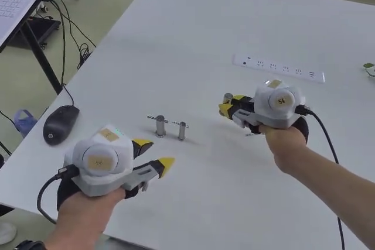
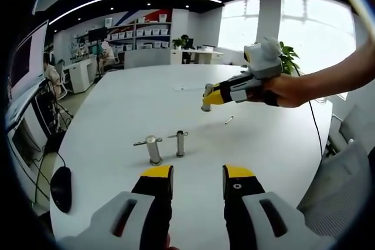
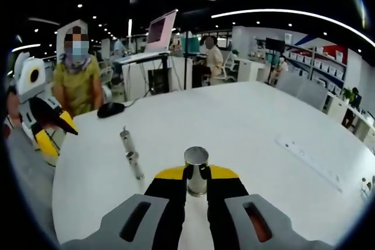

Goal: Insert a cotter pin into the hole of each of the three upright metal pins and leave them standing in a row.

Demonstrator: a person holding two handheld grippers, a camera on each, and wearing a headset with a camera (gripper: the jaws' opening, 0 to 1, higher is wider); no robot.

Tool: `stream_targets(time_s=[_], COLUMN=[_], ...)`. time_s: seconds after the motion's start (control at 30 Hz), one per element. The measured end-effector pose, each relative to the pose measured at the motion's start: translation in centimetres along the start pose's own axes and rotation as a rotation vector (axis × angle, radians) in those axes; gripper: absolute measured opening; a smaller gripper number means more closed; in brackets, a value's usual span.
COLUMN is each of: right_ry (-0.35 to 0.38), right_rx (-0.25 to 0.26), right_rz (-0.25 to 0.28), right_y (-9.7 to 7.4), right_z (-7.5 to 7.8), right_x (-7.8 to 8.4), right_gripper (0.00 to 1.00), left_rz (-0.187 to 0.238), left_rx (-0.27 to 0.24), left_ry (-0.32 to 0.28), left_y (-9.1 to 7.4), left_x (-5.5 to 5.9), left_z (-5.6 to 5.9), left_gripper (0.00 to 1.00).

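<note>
Right gripper [image 1: 231, 105] closed snug on 3rd metal pin [image 3: 196, 171], long axis vertical, held clear of table [image 1: 193, 45]. Just beneath it, small thin sliver lying flat, prob. the loose cotter pin [image 2: 228, 120]. Ahead and to its left, well apart, two standing pins [image 1: 160, 126] w/ cotters already through, side by side. Left gripper [image 2: 198, 174] jaws wide apart, nothing in them, near those two; free, so the hand to fetch the cotter. Right forearm reaching in level, wrist straight.
</note>
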State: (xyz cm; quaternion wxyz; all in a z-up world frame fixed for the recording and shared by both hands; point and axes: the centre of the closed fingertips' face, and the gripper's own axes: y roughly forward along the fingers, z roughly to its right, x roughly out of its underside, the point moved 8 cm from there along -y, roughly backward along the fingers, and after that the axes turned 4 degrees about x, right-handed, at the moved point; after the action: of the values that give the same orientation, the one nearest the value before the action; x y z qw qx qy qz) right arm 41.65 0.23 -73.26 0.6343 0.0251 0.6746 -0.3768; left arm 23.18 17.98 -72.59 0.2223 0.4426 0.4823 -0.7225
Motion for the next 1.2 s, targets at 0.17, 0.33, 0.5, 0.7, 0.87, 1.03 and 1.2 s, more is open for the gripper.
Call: stream_targets(time_s=[0.17, 0.33, 0.5, 0.7, 0.87, 1.03, 1.2], right_ry=[-0.003, -0.003, -0.005, -0.007, 0.000, 0.017, 0.035], right_rx=[-0.002, -0.008, -0.016, -0.031, -0.042, -0.044, -0.052], right_rz=[0.000, -0.001, -0.003, -0.007, -0.013, -0.014, -0.015], right_y=[-0.9, -1.5, -2.0, -2.4, -2.5, -2.5, -2.3], right_z=[-0.6, -1.1, -1.4, -2.3, -3.5, -4.6, -6.1], right_x=[0.3, 0.6, 0.9, 1.4, 1.9, 2.4, 2.6], right_gripper=[0.13, 0.13, 0.13, 0.13, 0.13, 0.13, 0.13], left_rz=[0.001, 0.002, 0.004, 0.007, 0.008, 0.009, 0.009], left_rx=[0.004, 0.008, 0.013, 0.017, 0.017, 0.016, 0.015], left_ry=[0.003, 0.004, 0.007, 0.008, 0.006, 0.007, 0.006], left_y=[-0.1, -0.2, -0.2, -0.3, -0.3, -0.5, -0.6], left_x=[-0.1, 0.0, -0.1, -0.1, -0.1, -0.2, -0.1], left_z=[0.1, 0.2, 0.5, 0.8, 0.7, 0.7, 0.7], left_gripper=[0.32, 0.32, 0.32, 0.32, 0.32, 0.32, 0.32])
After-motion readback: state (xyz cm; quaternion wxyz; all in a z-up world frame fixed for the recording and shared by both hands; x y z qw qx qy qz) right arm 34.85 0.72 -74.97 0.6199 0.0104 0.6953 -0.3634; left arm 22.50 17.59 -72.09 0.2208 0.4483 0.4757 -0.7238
